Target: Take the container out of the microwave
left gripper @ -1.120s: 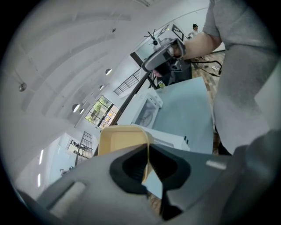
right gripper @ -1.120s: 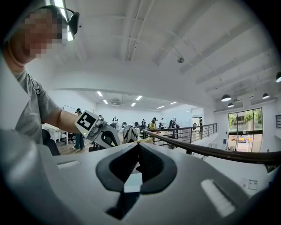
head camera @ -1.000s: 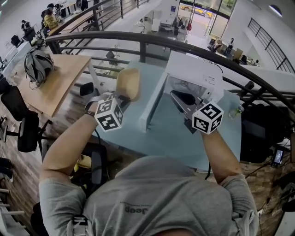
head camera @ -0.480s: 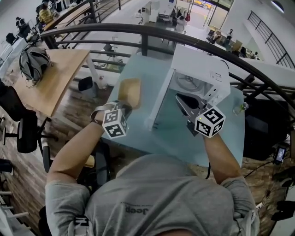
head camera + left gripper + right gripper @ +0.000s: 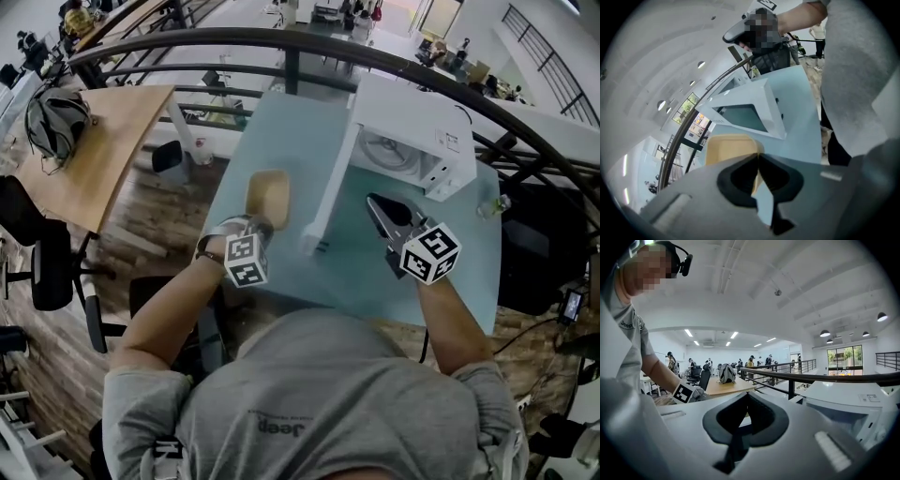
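Over table [image 5: 281,141], at 9 o'clock of open door [image 5: 328,187]: container [image 5: 267,195] sits nearer the person than 0.5 s ago, drawn back w/ L gripper [image 5: 257,223], well clear of microwave [image 5: 412,122]. L gripper jaws pinch container's near rim. R gripper [image 5: 375,201] at microwave's 6 o'clock, jaws pressed together, nothing btwn.

Two tongs; one container [image 5: 267,195] in left tongs [image 5: 257,225]; one microwave [image 5: 412,117] beyond right tongs [image 5: 374,201]; one worktop [image 5: 281,141].
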The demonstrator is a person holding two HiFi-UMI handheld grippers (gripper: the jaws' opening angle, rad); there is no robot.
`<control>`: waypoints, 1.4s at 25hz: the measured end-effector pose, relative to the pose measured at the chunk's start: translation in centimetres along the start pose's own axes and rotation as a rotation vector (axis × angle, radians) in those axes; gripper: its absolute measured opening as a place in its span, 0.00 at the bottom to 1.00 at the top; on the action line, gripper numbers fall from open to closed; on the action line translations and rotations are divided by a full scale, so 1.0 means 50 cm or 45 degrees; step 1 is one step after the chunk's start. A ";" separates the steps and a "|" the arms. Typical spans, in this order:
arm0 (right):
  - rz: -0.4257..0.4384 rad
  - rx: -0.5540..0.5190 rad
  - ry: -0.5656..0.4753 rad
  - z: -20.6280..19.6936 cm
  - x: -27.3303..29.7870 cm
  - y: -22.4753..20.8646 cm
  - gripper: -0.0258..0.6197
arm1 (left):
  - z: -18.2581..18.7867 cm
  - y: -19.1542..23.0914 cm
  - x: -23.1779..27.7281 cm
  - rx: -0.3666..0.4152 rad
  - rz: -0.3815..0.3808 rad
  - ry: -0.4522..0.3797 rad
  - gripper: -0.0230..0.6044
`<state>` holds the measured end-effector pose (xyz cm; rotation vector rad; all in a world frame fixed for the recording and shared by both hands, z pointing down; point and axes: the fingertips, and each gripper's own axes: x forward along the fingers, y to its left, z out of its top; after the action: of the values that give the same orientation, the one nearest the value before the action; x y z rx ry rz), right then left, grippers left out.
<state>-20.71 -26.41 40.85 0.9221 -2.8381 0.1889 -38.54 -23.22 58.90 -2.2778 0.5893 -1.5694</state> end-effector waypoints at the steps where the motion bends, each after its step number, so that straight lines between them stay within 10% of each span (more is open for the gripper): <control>1: -0.006 0.005 0.007 -0.008 0.001 -0.001 0.04 | -0.008 -0.006 0.011 0.010 0.001 0.006 0.09; 32: -0.128 0.135 0.120 -0.131 0.003 -0.072 0.04 | -0.085 -0.139 0.258 0.113 -0.173 0.129 0.09; 35: -0.133 0.143 0.114 -0.130 -0.003 -0.078 0.04 | -0.080 -0.141 0.257 0.089 -0.187 0.121 0.21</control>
<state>-17.61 -28.39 47.48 1.0531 -2.7132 0.3711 -37.15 -23.60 74.02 -2.2499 0.3910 -1.7459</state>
